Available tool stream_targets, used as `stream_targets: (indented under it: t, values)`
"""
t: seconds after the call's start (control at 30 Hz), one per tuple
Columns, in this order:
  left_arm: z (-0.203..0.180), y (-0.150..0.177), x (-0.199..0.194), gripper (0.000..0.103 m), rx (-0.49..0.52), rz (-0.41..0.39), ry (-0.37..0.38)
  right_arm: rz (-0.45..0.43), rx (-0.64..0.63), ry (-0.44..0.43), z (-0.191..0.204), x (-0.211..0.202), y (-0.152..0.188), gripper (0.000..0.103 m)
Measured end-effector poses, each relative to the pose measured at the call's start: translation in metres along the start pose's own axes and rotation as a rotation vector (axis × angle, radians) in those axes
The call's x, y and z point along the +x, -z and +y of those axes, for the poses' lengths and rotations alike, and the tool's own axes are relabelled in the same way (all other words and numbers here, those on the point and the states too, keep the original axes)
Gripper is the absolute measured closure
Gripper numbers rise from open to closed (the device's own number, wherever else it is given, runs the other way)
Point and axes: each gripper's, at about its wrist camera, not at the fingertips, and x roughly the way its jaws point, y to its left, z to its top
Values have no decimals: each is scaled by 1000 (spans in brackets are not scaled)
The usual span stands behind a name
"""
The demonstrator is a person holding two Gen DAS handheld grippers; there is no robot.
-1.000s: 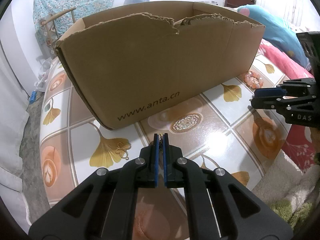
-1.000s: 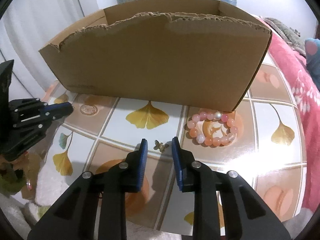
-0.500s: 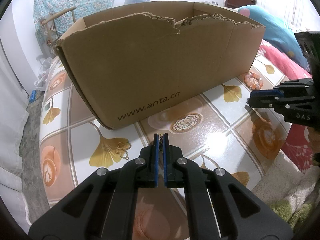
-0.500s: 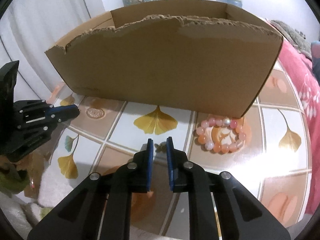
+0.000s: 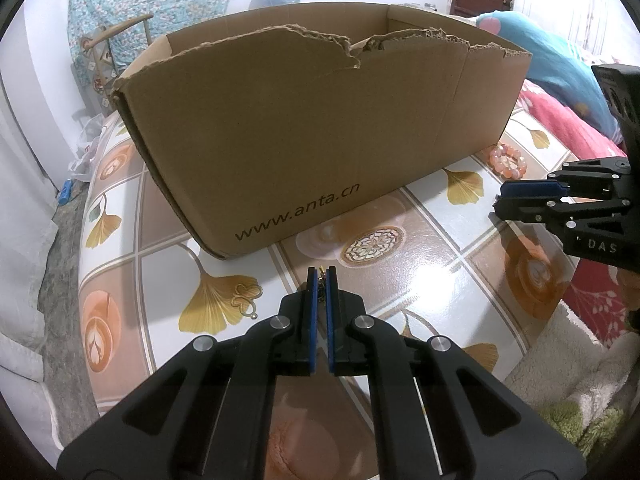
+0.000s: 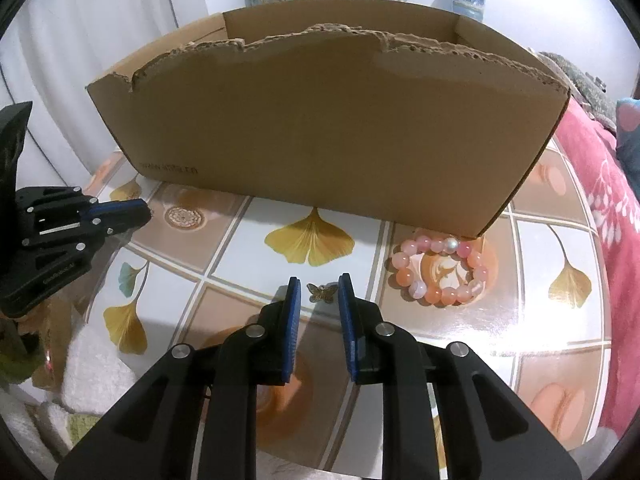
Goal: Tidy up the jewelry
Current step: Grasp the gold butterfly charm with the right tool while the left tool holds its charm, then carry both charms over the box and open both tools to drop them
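My left gripper (image 5: pixel 321 270) is shut on a small gold piece (image 5: pixel 321 282) that barely shows between its blue pads, just above the patterned table (image 5: pixel 420 248). My right gripper (image 6: pixel 319 280) stands slightly open, low over the table. A little bronze butterfly charm (image 6: pixel 322 292) lies flat between its fingertips, and the pads do not press it. A pink bead bracelet (image 6: pixel 434 296) rests to the right of that gripper, against the corner of the big cardboard box (image 6: pixel 320 140). In the left wrist view the box (image 5: pixel 320 140) fills the middle, with the right gripper (image 5: pixel 500 200) at the right edge.
A gold clover-shaped piece (image 5: pixel 244 298) lies on the table left of the left gripper. The left gripper (image 6: pixel 136 212) shows at the left edge of the right wrist view. Pink bedding (image 6: pixel 608 208) borders the table on the right. A chair (image 5: pixel 120 36) stands behind the box.
The right jaws narrowed around the butterfly charm and now stand a little wider again; the charm still lies on the table. The left gripper has not moved.
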Motion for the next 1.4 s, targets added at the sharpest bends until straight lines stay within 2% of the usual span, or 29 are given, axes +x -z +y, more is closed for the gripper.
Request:
stream_targets:
  t: [0.07,0.47,0.8,0.97,1.13,1.33,1.4]
  values:
    - [0,0,0,100,1,0,0,0,9,-17,-1,1,0,94]
    - [-5,-1,-2,100,10,-3,1,-40,-18,-43,-1,-9,1,94]
    - [-19,-4,-31,101,26,-52,-10,-113,-46,-57,-3,-32,4,94]
    - [-23,-9,-55,102,27,-101,-29,-170,-54,-80,-4,-51,-1,94]
    - [-25,-26,-89,102,38,-196,-23,-257,-88,-127,-2,-76,-19,94]
    - [-18,-79,-118,102,56,-338,40,-384,-155,-206,-12,-108,-70,94]
    - [-15,-94,-118,102,60,-351,66,-391,-160,-237,-18,-110,-90,94]
